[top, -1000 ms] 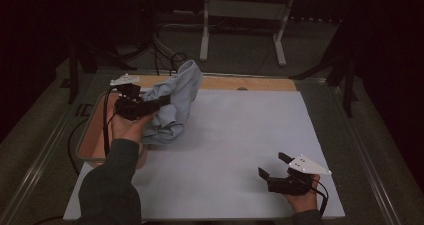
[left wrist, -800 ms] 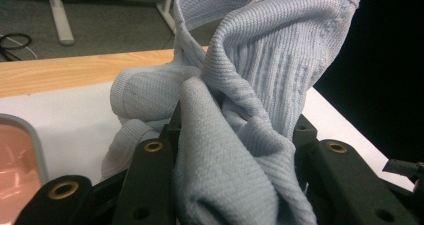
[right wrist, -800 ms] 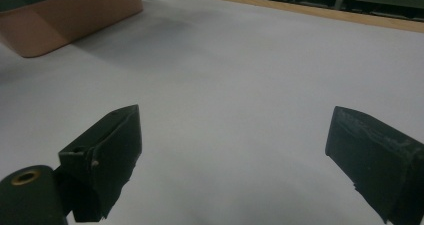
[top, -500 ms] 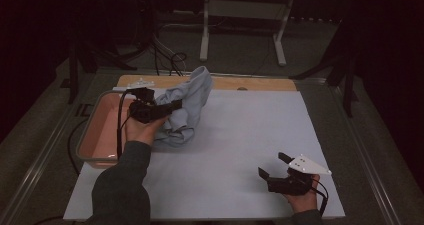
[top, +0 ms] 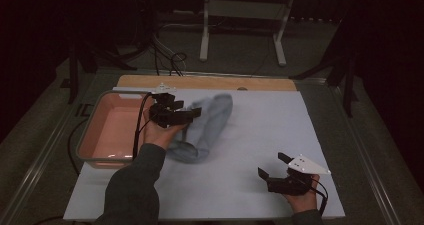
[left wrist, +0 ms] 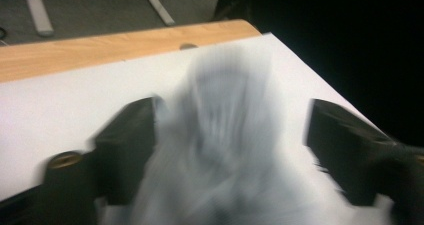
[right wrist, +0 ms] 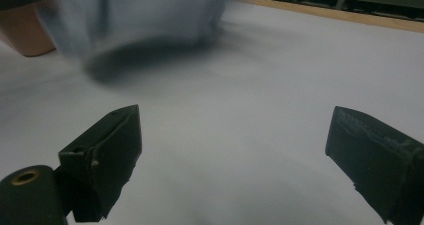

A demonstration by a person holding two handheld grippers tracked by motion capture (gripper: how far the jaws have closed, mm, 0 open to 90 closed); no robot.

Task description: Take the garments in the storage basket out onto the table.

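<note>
Cloth: pale blue crumpled fabric garment (top: 205, 127) lies left of centre on white table sheet (top: 260, 135), beside pink plastic tub (top: 107, 130).
Left gripper (top: 192, 114): jaws just opening wide, releasing it.
Right gripper (top: 272, 172): parked near-right, wide open, empty.

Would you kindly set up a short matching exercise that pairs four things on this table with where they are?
Things:
1. pale blue cloth
2. pink tray
3. right gripper
4. wooden strip

Places:
A. along the table's far edge
B. near corner, on the white sheet
C. at the table's left edge
D. between the left gripper's open fingers

Pairs: 1-D, 2-C, 3-B, 4-A
</note>
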